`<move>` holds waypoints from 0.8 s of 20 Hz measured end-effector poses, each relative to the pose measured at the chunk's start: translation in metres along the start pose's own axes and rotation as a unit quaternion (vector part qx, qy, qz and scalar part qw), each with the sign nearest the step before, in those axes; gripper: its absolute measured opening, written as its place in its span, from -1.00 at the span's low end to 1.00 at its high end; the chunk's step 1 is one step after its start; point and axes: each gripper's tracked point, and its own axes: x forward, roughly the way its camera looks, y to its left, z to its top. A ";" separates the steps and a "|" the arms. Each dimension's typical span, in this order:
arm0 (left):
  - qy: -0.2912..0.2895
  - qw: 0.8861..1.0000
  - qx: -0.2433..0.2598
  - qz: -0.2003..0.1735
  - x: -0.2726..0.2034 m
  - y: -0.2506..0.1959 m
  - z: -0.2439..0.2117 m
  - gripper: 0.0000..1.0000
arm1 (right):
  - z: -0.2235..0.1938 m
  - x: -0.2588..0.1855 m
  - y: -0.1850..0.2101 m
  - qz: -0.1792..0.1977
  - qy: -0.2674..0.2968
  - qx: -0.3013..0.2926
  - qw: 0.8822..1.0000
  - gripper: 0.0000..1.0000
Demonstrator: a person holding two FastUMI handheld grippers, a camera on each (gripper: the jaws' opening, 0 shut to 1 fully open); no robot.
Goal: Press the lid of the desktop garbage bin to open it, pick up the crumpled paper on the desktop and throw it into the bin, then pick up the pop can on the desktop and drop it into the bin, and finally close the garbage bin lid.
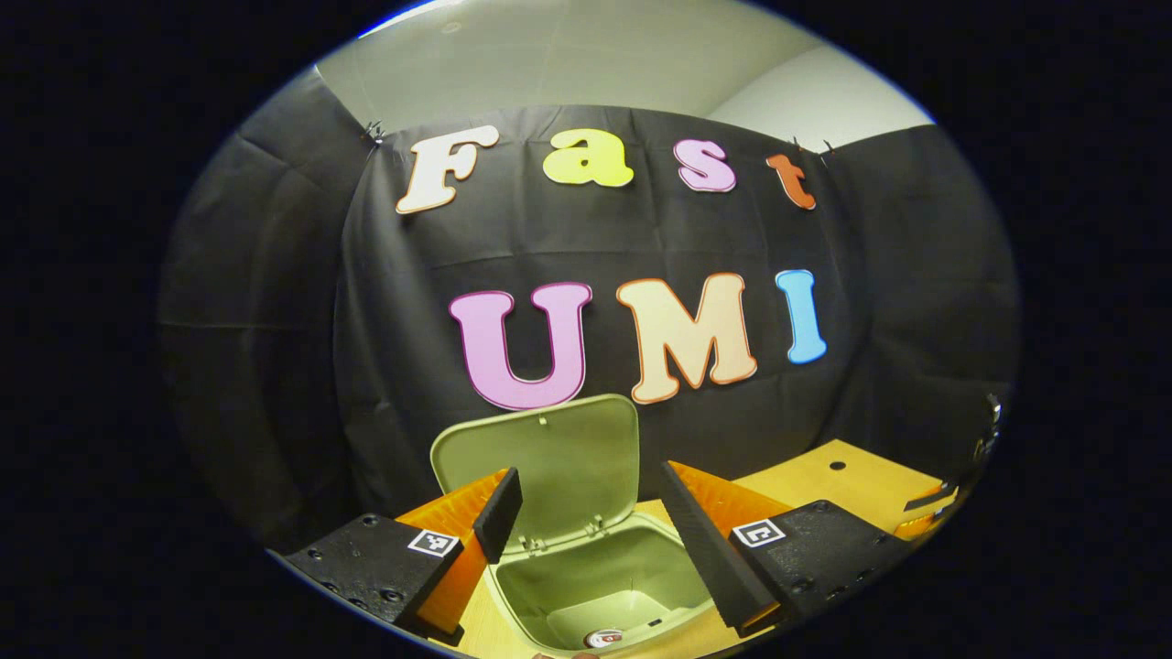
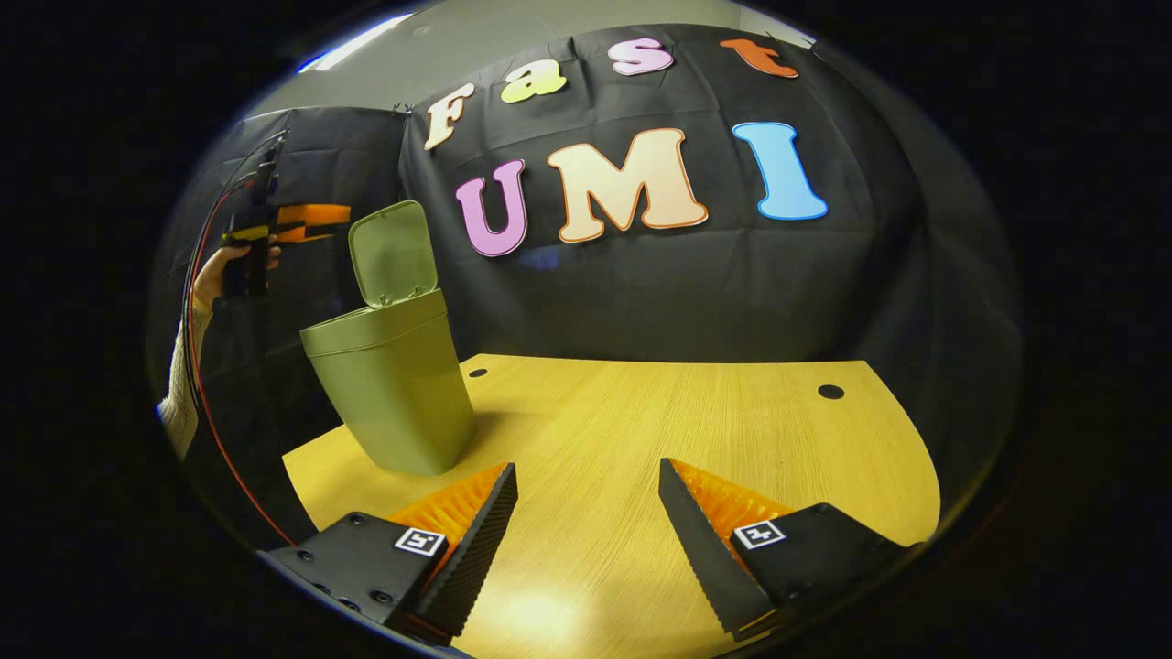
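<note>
The green bin [image 1: 600,586] stands open below my left gripper [image 1: 586,513], its lid [image 1: 549,462] raised upright against the back. At the bin's bottom lies the pop can [image 1: 604,638], top end showing. My left gripper hovers open above the bin's mouth, nothing between its fingers. In the right gripper view the bin [image 2: 394,384] stands at the table's left with its lid [image 2: 396,252] up, and the left gripper [image 2: 307,222] hangs above and left of it, held by a hand [image 2: 215,275]. My right gripper [image 2: 586,513] is open over the bare tabletop, right of the bin.
The wooden table [image 2: 696,439] has a rounded right edge and two small dark holes [image 2: 830,392] near its back. Black cloth walls close the booth behind and to the sides. A red cable [image 2: 197,384] hangs from the left gripper along the sleeve.
</note>
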 end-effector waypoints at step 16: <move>0.045 0.997 -0.025 0.054 0.079 0.027 0.006 0.89 | -0.014 -0.005 -0.011 -0.012 0.009 0.003 1.000 0.96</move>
